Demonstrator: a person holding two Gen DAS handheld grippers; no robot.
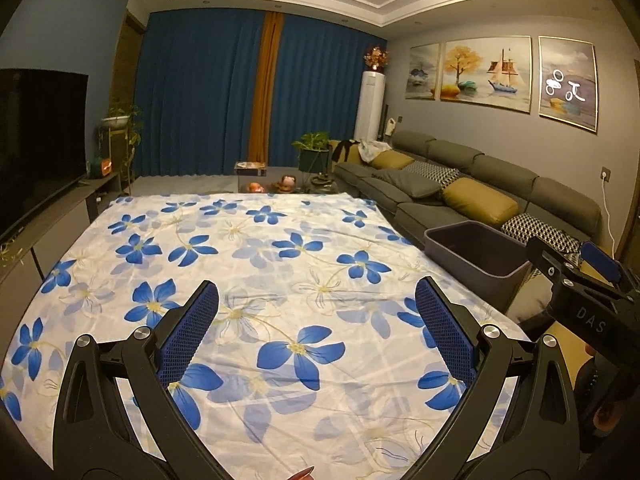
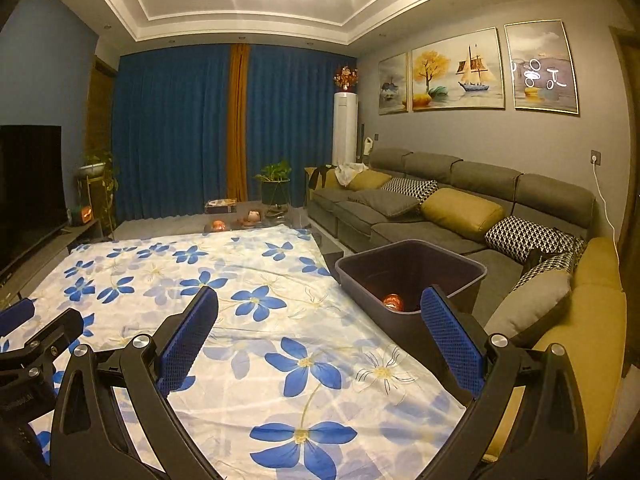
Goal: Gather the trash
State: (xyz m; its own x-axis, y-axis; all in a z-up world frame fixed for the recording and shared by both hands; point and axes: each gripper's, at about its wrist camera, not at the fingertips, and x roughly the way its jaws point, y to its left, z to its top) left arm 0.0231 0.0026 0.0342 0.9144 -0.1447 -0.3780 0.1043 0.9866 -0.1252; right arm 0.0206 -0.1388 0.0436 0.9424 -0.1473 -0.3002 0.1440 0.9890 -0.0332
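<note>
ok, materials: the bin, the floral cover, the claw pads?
Bin: looks like rigid molded plastic, dark grey-purple and matte; thin uniform rim, rounded corners.
Floral cover: woven fabric, likely cotton or polyester; creases and folds, printed blue flowers.
Pads on the left claw: blue, dimpled grid texture, probably rubber or foam; can't tell which.

The only legible lettering is "DAS", printed white on the right gripper (image 1: pixel 592 268) body.
</note>
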